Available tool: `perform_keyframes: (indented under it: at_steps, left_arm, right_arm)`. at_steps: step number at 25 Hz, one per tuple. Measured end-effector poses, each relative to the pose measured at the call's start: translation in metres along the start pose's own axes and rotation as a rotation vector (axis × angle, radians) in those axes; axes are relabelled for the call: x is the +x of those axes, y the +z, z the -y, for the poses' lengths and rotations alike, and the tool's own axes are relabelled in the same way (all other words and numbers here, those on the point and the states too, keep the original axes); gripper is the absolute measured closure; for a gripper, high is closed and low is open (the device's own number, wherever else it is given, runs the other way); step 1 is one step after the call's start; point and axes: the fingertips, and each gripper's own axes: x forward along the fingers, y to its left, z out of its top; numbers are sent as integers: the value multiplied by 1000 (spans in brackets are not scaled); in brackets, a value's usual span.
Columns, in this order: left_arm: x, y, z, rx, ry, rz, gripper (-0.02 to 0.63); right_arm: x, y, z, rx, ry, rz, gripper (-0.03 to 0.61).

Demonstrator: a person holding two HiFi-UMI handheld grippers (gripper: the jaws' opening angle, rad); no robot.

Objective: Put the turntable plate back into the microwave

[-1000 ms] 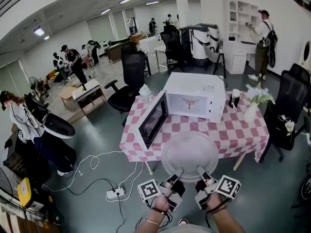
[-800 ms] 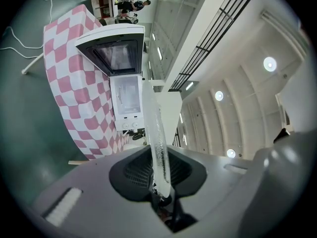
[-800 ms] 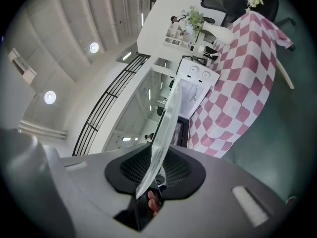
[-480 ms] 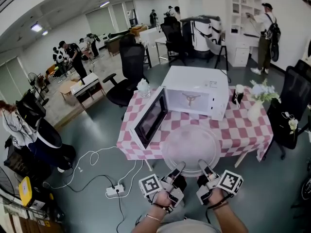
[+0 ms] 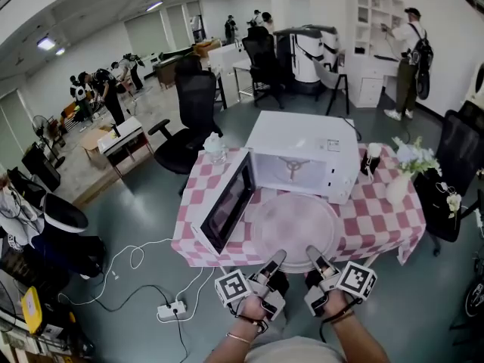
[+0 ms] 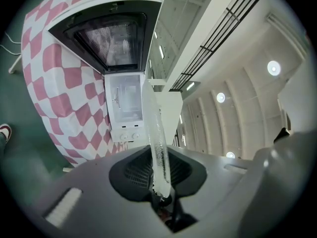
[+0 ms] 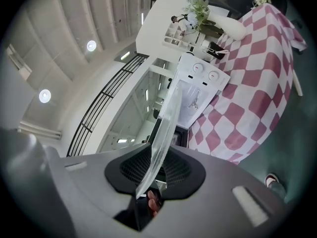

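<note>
A round clear glass turntable plate (image 5: 293,228) is held level in front of the open white microwave (image 5: 302,156) on the pink-checked table. My left gripper (image 5: 277,262) is shut on the plate's near rim at the left, and my right gripper (image 5: 311,259) is shut on that rim at the right. In the left gripper view the plate (image 6: 157,143) shows edge-on between the jaws, with the microwave (image 6: 125,103) beyond it. The right gripper view shows the plate (image 7: 162,143) edge-on too, with the microwave cavity (image 7: 192,100) behind. The door (image 5: 227,201) hangs open to the left.
On the table stand a white vase of flowers (image 5: 400,181), a dark bottle (image 5: 370,159) and a tissue pack (image 5: 214,146). Black office chairs (image 5: 187,119) surround it. A power strip with cables (image 5: 168,309) lies on the floor at left. People stand far off.
Both grippers have carried the plate forward, closer to the table and the microwave's open front. Their grip on the rim is unchanged.
</note>
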Motion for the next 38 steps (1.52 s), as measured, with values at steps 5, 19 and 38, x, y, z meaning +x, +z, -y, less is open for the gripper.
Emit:
perform_keyframes:
  at_steps: [5,19,38]
  left_arm:
    - [37,38,-7,-14,7,-5,568]
    - [97,103,-43,-44,54,-6,568]
    - [123,111,-60,-31,76,65,569]
  right_arm:
    - [45,29,3,-4,-2,2,505]
    - [127,70,34,42,-62,-32,504]
    - [146,88,58,112,-56,-123,505]
